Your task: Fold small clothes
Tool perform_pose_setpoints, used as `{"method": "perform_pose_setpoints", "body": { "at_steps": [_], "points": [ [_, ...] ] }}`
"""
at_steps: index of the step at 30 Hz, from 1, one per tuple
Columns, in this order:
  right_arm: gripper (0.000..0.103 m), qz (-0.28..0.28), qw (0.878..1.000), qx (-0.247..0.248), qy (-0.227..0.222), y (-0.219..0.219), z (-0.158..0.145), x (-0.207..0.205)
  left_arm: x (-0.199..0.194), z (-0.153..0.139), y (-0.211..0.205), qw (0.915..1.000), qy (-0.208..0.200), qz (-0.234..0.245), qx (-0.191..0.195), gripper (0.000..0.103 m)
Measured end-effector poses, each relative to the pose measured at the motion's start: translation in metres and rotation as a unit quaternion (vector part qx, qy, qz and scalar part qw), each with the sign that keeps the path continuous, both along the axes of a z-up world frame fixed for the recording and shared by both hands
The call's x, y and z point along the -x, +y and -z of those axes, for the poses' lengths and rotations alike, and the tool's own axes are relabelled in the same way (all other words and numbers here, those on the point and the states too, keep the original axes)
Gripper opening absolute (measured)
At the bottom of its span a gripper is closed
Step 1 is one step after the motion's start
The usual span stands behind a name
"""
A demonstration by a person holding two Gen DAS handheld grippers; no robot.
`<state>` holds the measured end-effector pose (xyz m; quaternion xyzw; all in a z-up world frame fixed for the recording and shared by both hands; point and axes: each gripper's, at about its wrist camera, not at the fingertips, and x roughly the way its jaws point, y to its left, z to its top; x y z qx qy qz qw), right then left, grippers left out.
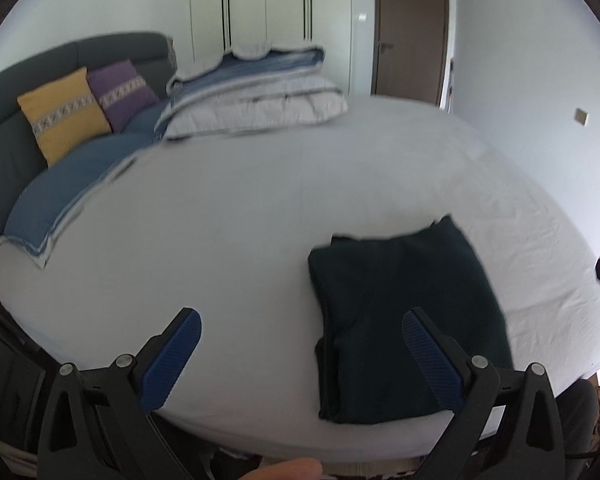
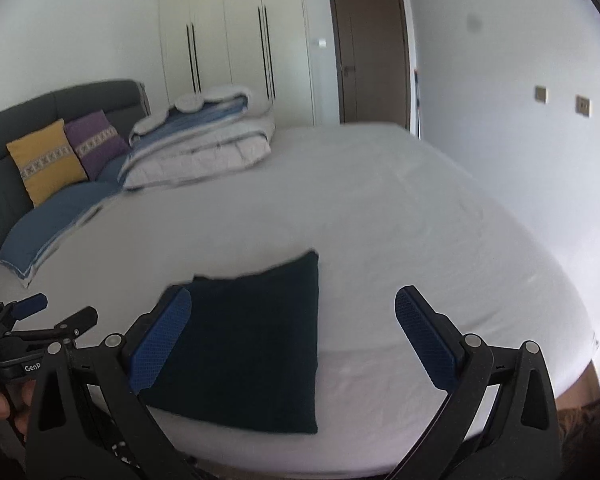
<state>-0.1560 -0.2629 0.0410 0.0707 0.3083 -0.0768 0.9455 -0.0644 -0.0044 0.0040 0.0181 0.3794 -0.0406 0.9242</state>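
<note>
Both grippers hang wide open and empty over the near edge of the bed, with the folded dark garment lying flat on the sheet.

Blue-padded fingers of the left gripper (image 1: 302, 322) stand far apart with nothing between them, its right finger over the garment's near left edge in its own view; the right gripper (image 2: 292, 304) is likewise spread to its widest, holding nothing, its left finger overlapping the dark garment (image 2: 252, 340) in its own view. That garment is folded into a neat rectangle near the bed's (image 1: 220, 220) front edge. Farther back lie a blue pillow (image 1: 64, 196), yellow cushion (image 1: 62, 114), purple cushion (image 1: 122, 94) and a folded duvet (image 1: 256, 92), then wardrobe (image 2: 228, 40) and brown door (image 2: 370, 52).
</note>
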Motion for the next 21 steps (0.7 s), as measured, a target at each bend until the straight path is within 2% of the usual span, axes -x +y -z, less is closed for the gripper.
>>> {"method": "perform_pose_setpoints", "body": {
  "at_steps": [2,5,11,21],
  "points": [
    [0.103,0.014,0.998,-0.036,0.057,-0.005,0.027,-0.014,-0.002,0.011,0.002,0.9999,0.017,-0.003,0.004,0.103],
    [0.103,0.020,0.994,-0.066,0.089,-0.006,0.052,-0.023,0.001,0.024,0.002,0.9996,0.029,-0.005,-0.002,0.103],
    [0.103,0.011,0.995,-0.043,0.095,0.003,0.070,-0.041,0.000,0.038,0.001,0.9985,0.054,-0.003,0.002,0.103],
    [0.103,0.001,0.995,-0.041,0.094,-0.011,0.053,-0.027,0.001,0.043,0.000,0.9982,0.060,-0.001,-0.006,0.103]
  ]
}}
